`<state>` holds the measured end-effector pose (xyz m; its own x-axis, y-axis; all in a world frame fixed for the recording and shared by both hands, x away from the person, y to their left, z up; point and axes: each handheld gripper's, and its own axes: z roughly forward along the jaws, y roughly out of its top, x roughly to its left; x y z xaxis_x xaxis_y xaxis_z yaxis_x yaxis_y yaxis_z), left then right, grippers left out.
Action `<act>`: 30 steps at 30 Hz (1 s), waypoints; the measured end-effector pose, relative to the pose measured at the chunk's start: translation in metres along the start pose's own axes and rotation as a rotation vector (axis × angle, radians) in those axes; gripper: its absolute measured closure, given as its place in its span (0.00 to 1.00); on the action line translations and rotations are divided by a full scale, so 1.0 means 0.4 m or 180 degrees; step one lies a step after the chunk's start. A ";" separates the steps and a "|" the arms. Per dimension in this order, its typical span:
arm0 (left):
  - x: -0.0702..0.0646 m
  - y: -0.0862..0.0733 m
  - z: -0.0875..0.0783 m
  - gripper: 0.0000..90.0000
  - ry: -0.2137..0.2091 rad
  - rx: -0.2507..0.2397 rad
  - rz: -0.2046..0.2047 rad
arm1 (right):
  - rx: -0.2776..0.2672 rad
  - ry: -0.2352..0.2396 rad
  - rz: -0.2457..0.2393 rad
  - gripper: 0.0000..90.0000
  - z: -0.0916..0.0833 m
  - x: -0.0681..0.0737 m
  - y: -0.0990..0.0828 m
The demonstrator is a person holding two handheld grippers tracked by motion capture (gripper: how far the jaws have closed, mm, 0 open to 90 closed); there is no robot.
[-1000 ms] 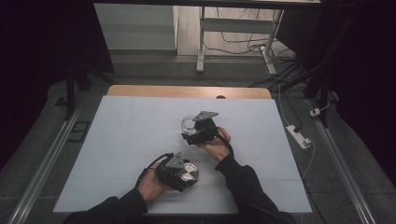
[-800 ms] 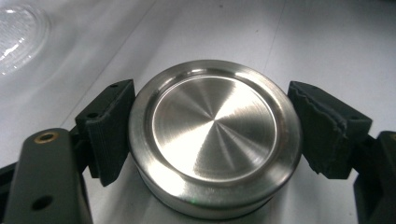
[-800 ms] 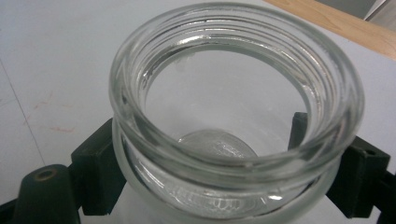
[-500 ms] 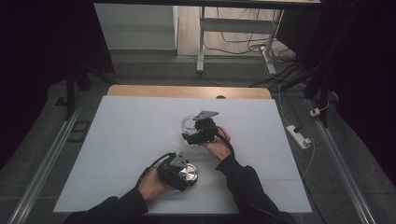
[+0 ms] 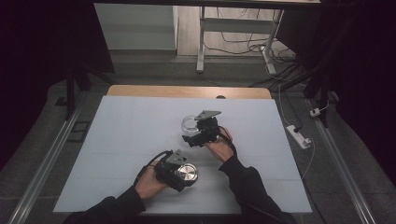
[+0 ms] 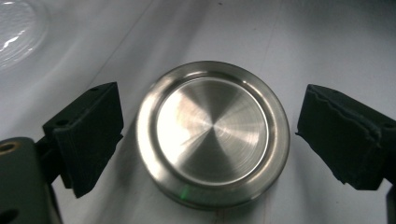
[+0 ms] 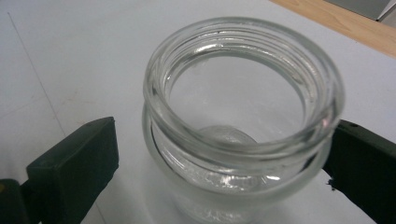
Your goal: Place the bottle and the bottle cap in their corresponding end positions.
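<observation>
A round lid (image 6: 212,135) of brushed steel, with a raised rim and fine concentric machining marks, lies flat on the pale matte desk (image 5: 121,130) near its front edge. The left gripper (image 5: 175,170) straddles it, jaws wide, a clear gap at each side. Farther back, mid-desk, the right gripper (image 5: 198,130) brackets an open, clear glass jar (image 7: 238,121) with a threaded neck; its left jaw stands off, while the right jaw seems to touch the glass.
</observation>
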<state>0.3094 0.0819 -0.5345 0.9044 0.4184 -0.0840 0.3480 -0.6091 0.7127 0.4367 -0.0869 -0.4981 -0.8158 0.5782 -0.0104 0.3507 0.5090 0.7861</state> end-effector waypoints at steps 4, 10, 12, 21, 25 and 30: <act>0.004 -0.004 -0.018 0.07 -0.0035 -0.0058 -0.0078 | -0.0027 -0.0006 -0.0001 0.00 -0.015 -0.001 0.002; 0.008 -0.009 -0.050 0.06 -0.0088 -0.0122 -0.0171 | 0.0020 -0.0016 -0.0008 0.00 -0.028 0.007 -0.001; 0.009 -0.011 -0.058 0.05 -0.0088 -0.0133 -0.0208 | 0.0017 -0.0009 0.0003 0.00 -0.030 0.011 -0.002; 0.015 -0.019 -0.099 0.04 -0.0123 -0.0201 -0.0311 | 0.0067 -0.0001 0.0071 0.00 -0.041 0.019 -0.017; 0.022 -0.024 -0.114 0.03 -0.0065 -0.0196 -0.0308 | 0.0057 0.0045 0.0116 0.00 -0.055 0.023 -0.027; 0.032 -0.033 -0.127 0.01 -0.0019 -0.0185 -0.0350 | 0.0009 0.0135 0.0164 0.00 -0.073 0.024 -0.036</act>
<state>0.3040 0.1296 -0.5098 0.8631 0.4763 -0.1678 0.4303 -0.5197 0.7381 0.4106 -0.1072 -0.4915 -0.8153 0.5763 0.0563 0.3940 0.4810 0.7832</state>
